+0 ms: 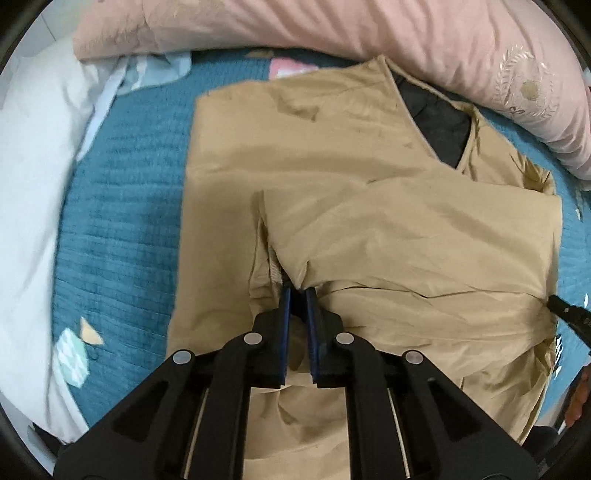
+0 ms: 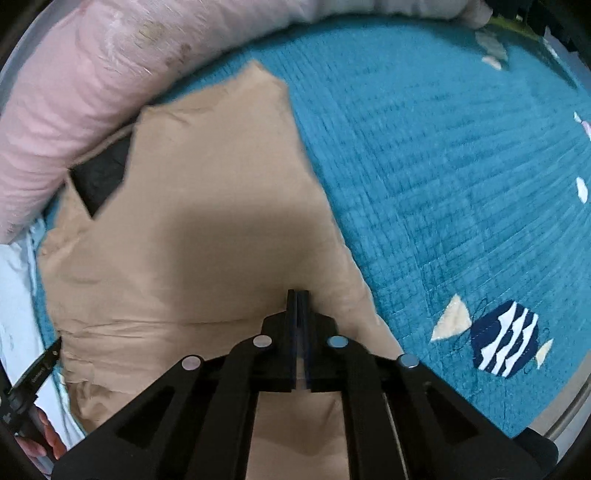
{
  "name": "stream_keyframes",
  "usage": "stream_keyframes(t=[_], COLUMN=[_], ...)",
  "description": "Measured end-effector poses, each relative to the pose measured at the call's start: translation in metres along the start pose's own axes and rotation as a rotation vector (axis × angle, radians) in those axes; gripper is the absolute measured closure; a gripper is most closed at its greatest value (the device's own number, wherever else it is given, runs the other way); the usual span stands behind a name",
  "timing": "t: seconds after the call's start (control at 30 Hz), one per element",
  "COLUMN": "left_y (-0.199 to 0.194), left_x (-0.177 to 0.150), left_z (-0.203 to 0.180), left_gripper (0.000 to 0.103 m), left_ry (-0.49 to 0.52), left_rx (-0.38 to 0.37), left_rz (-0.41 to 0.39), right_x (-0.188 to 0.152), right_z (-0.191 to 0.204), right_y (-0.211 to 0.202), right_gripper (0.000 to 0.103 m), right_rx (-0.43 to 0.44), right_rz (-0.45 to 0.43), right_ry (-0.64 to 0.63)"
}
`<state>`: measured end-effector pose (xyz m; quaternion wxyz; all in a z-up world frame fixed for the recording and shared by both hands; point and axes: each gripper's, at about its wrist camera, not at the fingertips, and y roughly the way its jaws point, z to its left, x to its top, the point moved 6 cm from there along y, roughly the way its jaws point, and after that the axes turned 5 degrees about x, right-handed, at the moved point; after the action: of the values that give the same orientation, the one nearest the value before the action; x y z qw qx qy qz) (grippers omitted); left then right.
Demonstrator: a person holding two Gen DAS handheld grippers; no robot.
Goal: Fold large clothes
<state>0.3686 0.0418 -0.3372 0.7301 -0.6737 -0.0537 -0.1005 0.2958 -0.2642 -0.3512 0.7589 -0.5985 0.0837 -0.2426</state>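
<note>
A tan, lightweight jacket with a dark quilted lining (image 1: 332,155) lies spread on a bed covered by a teal quilted bedspread with stitched fish shapes (image 1: 122,206). Seen from the left wrist camera, the garment's long axis runs from the near edge of the view up toward the far side, with its open neckline and the dark lining pointing away, toward a long pink padded comforter (image 1: 332,33) bunched along the far edge of the bed. A folded flap of the jacket lies across its right half, its straight edge running roughly crosswise.

The left gripper (image 1: 298,291) is closed to a narrow gap, pinching a bunched fold of tan cloth near the jacket's lower middle. The right gripper (image 2: 297,295) is pressed almost fully together at the jacket's right edge; its fingertips lie on the tan cloth, and it seems to be nipping the fabric, though the grip itself is hard to see.

To the jacket's left there is a strip of bare bedspread, then a white pillow (image 1: 33,177). To its right, the right wrist view shows a broad stretch of bare teal bedspread. The pink comforter touches the collar end.
</note>
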Motion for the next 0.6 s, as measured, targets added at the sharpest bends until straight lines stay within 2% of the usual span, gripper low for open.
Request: stream_keyframes(t=[0.13,0.27,0.47,0.6], left_y=[-0.030,-0.049,-0.025,0.004], left_x=[0.015,0.034,0.047,0.046], left_z=[-0.004,-0.023,-0.053,-0.059], left_gripper=[0.093,0.093,0.093,0.093], left_ry=[-0.013,0.000,0.011,0.009], left_rx=[-0.042,-0.121,-0.181,-0.160], left_rz=[-0.085,-0.134,-0.075,-0.032], right_x=[0.012,0.025,0.026,0.024], right_z=[0.034,0.080,0.140,0.145], right_y=[-0.033,-0.037,-0.002,0.023], right_gripper=[0.100,0.100,0.100,0.100], right_rx=[0.071,0.139,0.201,0.185], right_rz=[-0.080,-0.088,-0.018,0.040], right_ry=[-0.059,-0.137,-0.220,-0.231])
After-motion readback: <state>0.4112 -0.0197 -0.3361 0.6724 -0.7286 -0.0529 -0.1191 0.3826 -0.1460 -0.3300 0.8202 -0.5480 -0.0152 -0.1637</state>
